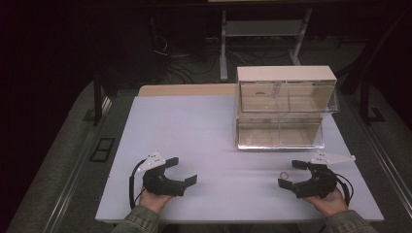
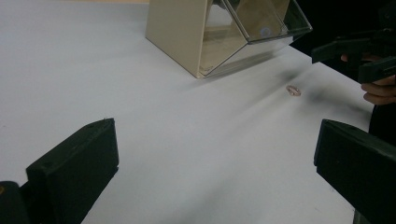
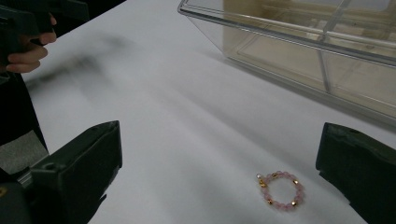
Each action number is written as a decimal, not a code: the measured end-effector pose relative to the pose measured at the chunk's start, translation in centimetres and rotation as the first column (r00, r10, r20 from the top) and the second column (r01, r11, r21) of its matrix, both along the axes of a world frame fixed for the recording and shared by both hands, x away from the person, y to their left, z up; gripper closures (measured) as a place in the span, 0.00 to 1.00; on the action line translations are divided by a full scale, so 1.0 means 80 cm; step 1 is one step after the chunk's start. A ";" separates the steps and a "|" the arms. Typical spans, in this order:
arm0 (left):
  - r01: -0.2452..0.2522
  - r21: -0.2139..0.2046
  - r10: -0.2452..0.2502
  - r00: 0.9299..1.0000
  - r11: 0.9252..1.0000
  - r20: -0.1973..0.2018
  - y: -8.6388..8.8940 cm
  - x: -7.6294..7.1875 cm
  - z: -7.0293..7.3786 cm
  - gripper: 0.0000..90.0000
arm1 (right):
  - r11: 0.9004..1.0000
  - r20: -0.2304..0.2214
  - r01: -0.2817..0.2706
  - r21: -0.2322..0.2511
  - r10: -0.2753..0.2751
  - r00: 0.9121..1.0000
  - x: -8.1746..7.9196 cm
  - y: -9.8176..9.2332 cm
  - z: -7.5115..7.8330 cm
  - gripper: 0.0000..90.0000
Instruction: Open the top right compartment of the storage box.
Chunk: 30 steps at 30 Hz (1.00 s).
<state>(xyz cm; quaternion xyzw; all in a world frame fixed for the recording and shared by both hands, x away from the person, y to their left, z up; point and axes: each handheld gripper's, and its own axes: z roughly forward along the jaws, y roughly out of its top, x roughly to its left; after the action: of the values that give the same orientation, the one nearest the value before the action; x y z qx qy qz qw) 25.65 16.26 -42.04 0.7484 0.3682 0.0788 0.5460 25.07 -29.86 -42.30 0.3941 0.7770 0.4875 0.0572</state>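
Two-tier clear organizer box (image 1: 285, 108) sits far-right on the white table (image 1: 194, 141), w/ left gripper (image 1: 182, 171) and right gripper (image 1: 292, 174) both jaws wide & empty, prob. set to grab the pink bead bracelet (image 3: 280, 190) lying just before the right jaws.

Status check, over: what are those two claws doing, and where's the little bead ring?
Left claw open, empty. Right claw open, empty. Pink bead ring lies flat on white table, just ahead of right claw. Nothing between them; clear drawer box stands farther back.
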 end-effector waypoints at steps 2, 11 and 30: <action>-0.002 -0.003 0.002 1.000 1.000 0.001 0.000 0.000 0.000 0.00 | 1.000 0.001 -0.006 0.002 0.006 1.000 0.000 0.000 0.000 0.00; -0.001 0.000 0.001 1.000 1.000 -0.001 0.000 -0.002 0.000 0.00 | 1.000 0.000 -0.028 0.011 0.028 1.000 -0.001 0.002 0.003 0.00; -0.009 -0.014 0.009 1.000 1.000 0.001 0.006 -0.010 0.017 0.00 | 0.999 -0.013 -0.040 -0.001 0.039 0.999 -0.003 -0.001 0.002 0.00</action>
<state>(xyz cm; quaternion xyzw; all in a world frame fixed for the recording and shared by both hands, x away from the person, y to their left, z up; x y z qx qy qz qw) 24.82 16.73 -40.68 0.7430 0.3718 0.0792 0.5509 24.82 -29.97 -42.11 0.3818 0.7853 0.4856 0.0429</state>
